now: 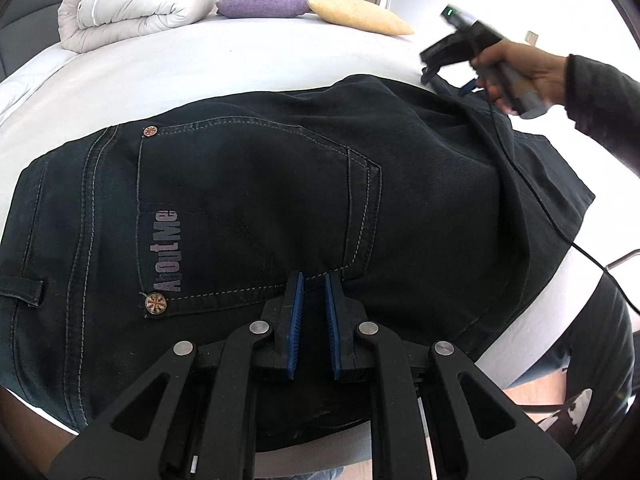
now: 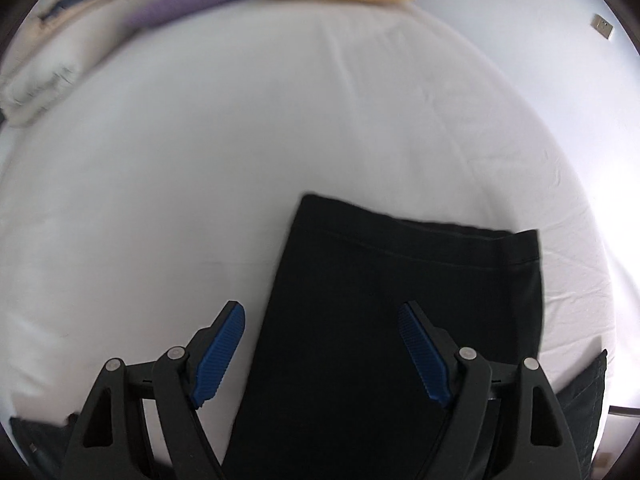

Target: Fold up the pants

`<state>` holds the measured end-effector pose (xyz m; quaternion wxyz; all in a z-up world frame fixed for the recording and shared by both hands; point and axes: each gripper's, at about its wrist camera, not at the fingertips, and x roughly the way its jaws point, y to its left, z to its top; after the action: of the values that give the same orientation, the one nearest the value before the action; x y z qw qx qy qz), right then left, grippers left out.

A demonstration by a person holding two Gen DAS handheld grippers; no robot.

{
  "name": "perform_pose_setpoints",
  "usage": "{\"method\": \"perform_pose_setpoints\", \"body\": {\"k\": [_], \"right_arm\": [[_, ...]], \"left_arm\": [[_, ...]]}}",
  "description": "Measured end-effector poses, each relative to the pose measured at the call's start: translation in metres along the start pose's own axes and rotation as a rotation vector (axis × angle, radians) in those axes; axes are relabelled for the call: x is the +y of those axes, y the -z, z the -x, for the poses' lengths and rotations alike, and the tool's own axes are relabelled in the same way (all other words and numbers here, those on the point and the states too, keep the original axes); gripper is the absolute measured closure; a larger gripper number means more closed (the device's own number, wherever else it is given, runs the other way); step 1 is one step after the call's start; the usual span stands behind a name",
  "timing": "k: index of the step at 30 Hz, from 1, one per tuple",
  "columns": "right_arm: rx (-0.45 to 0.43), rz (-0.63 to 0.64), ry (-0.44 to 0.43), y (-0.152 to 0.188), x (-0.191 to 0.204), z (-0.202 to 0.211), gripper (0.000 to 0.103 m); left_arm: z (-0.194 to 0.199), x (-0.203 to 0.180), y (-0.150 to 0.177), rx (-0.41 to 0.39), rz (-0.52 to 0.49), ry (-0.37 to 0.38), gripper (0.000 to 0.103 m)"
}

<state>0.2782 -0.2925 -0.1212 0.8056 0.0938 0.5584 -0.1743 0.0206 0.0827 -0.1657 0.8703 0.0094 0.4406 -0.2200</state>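
Note:
Black jeans (image 1: 280,184) lie on a white bed (image 1: 200,72), back pocket with "About Me" lettering up. My left gripper (image 1: 314,280) hovers over the pocket's lower edge, its blue pads nearly together with a narrow gap and nothing between them. In the left wrist view my right gripper (image 1: 448,78) is held by a hand at the jeans' far right edge. In the right wrist view my right gripper (image 2: 322,312) is open wide over the folded leg end (image 2: 400,280), with its hem lying flat on the sheet.
A rolled cream duvet (image 1: 132,4), a purple pillow (image 1: 260,4) and a yellow pillow (image 1: 356,16) lie at the far side of the bed. A black cable (image 1: 560,232) trails from the right gripper across the jeans. The person's legs stand at the bed's near right edge.

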Motion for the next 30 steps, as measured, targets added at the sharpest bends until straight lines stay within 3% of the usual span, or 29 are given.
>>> {"method": "perform_pose_setpoints", "body": {"k": [2,4,5,6,7,8,13,15,20,21,23,26,28,30], "right_arm": [[-0.025,-0.047,-0.011,0.001,-0.004,-0.006,0.022],[-0.048,-0.045,-0.024,0.001,-0.002,-0.005,0.033],[-0.059,-0.034,-0.037,0.001,-0.001,-0.002,0.049],[-0.065,-0.033,-0.045,0.001,-0.002,0.001,0.075],[-0.070,-0.041,-0.065,0.001,-0.006,0.005,0.091],[-0.073,-0.071,-0.108,0.001,-0.015,0.010,0.097],[-0.206,-0.186,-0.260,0.027,-0.057,0.065,0.098],[-0.267,-0.248,-0.323,0.042,-0.093,0.091,0.098],[-0.395,-0.447,-0.452,0.111,-0.195,0.142,0.098],[-0.414,-0.506,-0.483,0.137,-0.220,0.148,0.098],[-0.416,-0.583,-0.519,0.161,-0.252,0.144,0.098],[-0.382,-0.702,-0.460,0.225,-0.292,0.127,0.093],[-0.344,-0.842,-0.492,0.271,-0.317,0.108,0.092],[-0.363,-0.897,-0.512,0.292,-0.333,0.102,0.090]], "left_arm": [[0.000,0.001,0.001,-0.002,0.003,0.005,0.092],[0.000,0.002,0.001,-0.003,0.001,0.004,0.092],[0.001,0.002,0.001,-0.005,0.000,0.002,0.092],[0.001,0.002,0.001,-0.006,-0.001,0.000,0.092],[0.000,0.002,0.001,-0.007,-0.002,-0.002,0.092],[0.000,0.001,0.002,-0.007,-0.005,-0.003,0.092],[0.001,-0.001,0.002,-0.008,-0.008,-0.010,0.092],[0.001,-0.002,0.002,-0.007,-0.013,-0.015,0.092],[0.001,-0.008,0.001,-0.002,-0.013,-0.029,0.092],[0.001,-0.009,0.000,0.000,-0.011,-0.030,0.092],[0.000,-0.009,-0.001,0.004,-0.001,-0.026,0.092],[0.000,-0.004,-0.004,0.013,0.032,-0.009,0.092],[0.000,-0.002,-0.006,0.021,0.045,-0.004,0.092],[-0.001,-0.003,-0.009,0.031,0.042,-0.013,0.092]]}}
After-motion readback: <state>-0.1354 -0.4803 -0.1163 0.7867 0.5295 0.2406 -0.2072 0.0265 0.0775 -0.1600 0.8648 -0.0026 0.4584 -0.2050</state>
